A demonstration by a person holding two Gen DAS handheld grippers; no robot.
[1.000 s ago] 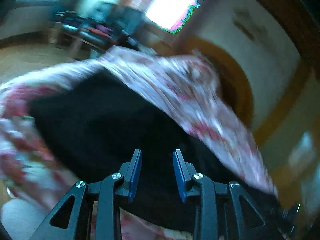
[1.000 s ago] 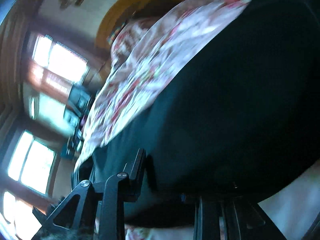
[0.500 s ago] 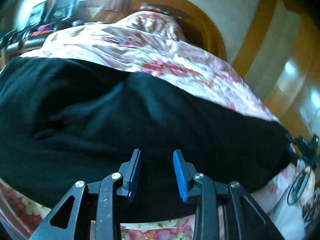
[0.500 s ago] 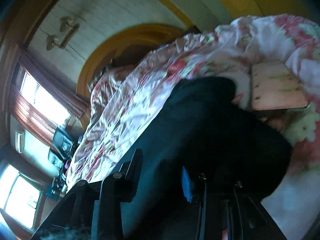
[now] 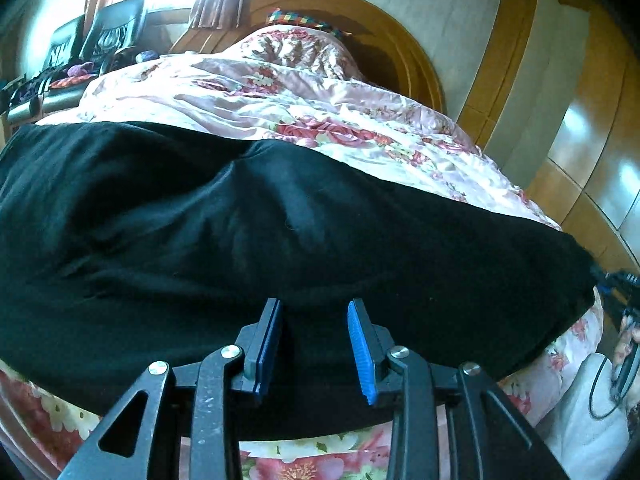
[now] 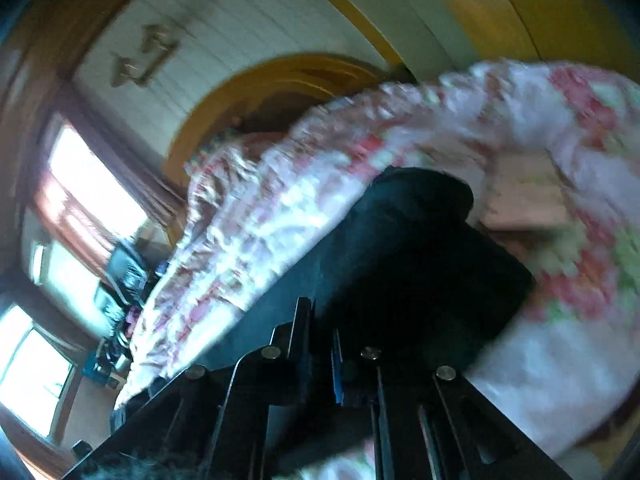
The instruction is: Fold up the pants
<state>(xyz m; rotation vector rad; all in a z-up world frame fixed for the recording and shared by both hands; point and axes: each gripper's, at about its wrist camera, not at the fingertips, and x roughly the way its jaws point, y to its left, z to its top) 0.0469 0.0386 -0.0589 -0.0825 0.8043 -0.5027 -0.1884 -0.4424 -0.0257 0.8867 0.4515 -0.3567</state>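
Observation:
The black pants lie spread across a floral pink bedspread. My left gripper is open, its blue pads apart just above the pants' near edge, holding nothing. In the right wrist view the pants show as a dark folded mass on the bedspread. My right gripper has its fingers close together with black cloth between them; the view is blurred.
A curved wooden headboard stands at the far end of the bed. Chairs and clutter sit by a bright window at the left. The right gripper's body shows at the pants' right end. A pink flat object lies on the bedspread.
The left gripper has steadied over the pants' near edge, still open. The right gripper's fingers have closed in on the black cloth and the view has swung slightly.

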